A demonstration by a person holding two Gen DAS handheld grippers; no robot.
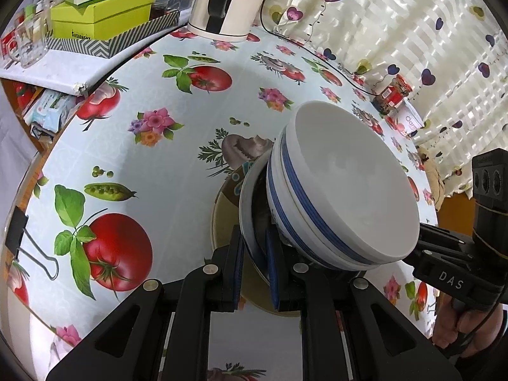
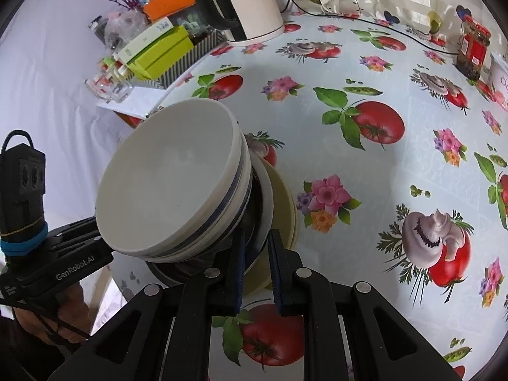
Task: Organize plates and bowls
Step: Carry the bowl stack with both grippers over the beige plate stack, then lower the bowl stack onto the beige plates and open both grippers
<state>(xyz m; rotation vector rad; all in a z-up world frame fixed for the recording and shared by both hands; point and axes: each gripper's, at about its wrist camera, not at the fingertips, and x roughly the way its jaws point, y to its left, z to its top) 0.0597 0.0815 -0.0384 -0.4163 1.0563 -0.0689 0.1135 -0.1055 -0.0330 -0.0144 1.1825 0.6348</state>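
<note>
Stack of bowls (image 1: pixel 343 190) nested on a white plate (image 1: pixel 250 222) over a cream plate (image 1: pixel 222 222), sitting on or just above the flowered tabletop (image 1: pixel 158 158), about mid-cloth. Cannot tell whether the cream plate rests on the cloth. Left tool (image 1: pixel 255 266) clamped on the plate rim at one side; right tool (image 2: pixel 257 270) clamped on the rim at the opposite side, pads pinching the plate edge, bowls leaning against the inner fingers.

Probably a two-handed carry or set-down of the whole stack. Best done level: both rims kept at equal height, no twisting of one side against the other, since the top bowl (image 2: pixel 168 184) sits loose and could slide. Grip only on thin rim, so slow and steady, no jolts.

Plenty of bare cloth near and to the right in the right wrist view. Crowded far side: kettle (image 2: pixel 250 3) with its cord (image 2: pixel 381 25), boxes (image 2: pixel 158 50) and glassware (image 2: pixel 111 89) far left, jar (image 2: pixel 473 47) far right. Tabletop edge close on the left, with a binder clip (image 1: pixel 28 247) there.
</note>
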